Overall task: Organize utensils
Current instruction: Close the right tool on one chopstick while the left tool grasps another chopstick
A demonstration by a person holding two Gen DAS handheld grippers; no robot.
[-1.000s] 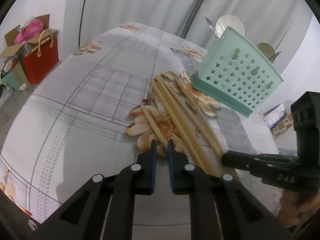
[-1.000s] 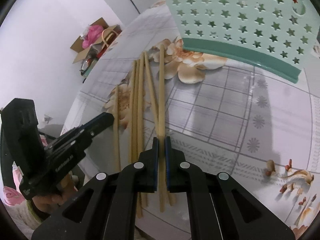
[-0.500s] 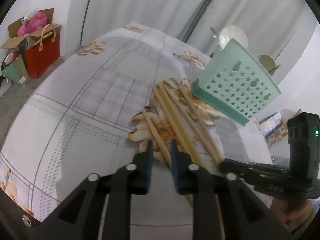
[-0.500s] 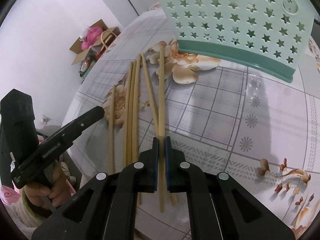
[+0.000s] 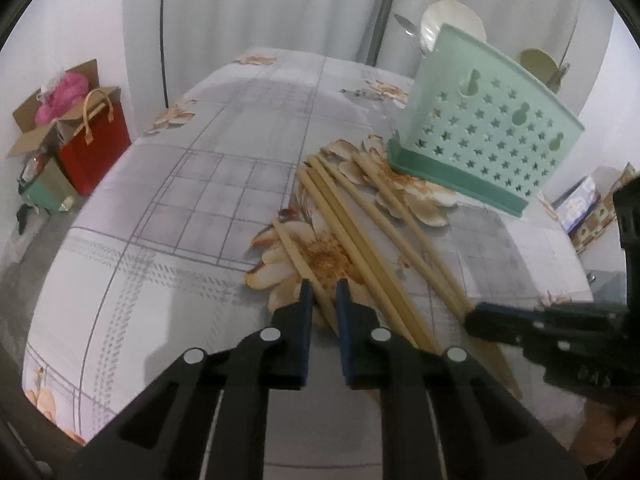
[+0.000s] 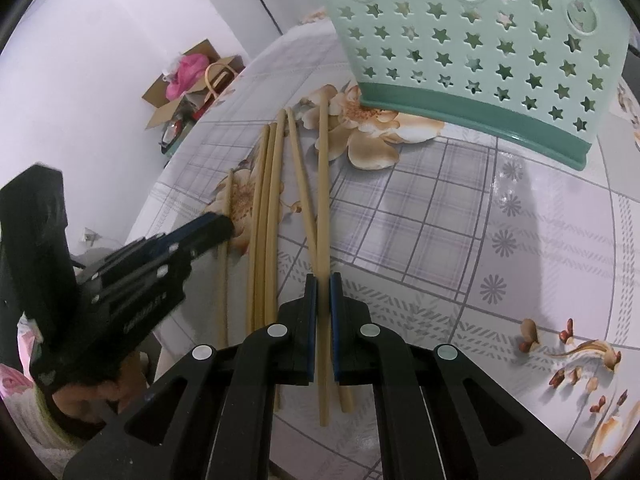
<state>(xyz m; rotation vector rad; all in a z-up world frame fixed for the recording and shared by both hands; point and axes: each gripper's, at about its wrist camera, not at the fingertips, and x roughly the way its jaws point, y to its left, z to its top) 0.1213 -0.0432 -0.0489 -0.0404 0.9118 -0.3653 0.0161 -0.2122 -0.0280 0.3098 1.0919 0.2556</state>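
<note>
Six chopsticks (image 6: 272, 208) lie roughly parallel on the tablecloth (image 5: 168, 216), tips toward the green holder (image 5: 484, 140). My right gripper (image 6: 323, 280) is clenched on the rightmost chopstick (image 6: 322, 184). My left gripper (image 5: 321, 286) straddles the leftmost chopstick (image 5: 298, 258), jaws parted. Spoons (image 5: 440, 26) stand in the holder.

Tablecloth (image 5: 208, 184): pale grey grid print with orange-beige flowers, covers the whole table.
Red bag (image 5: 94, 144): far left on the floor, tan handles upright.
Cardboard box (image 5: 38, 120): just behind the red bag, flaps open, something pink (image 5: 60, 94) on top.
Curtain (image 5: 272, 4): pale, hangs along the far side.
Boxes (image 5: 586, 210): far right, beyond the table edge, partly hidden.
</note>
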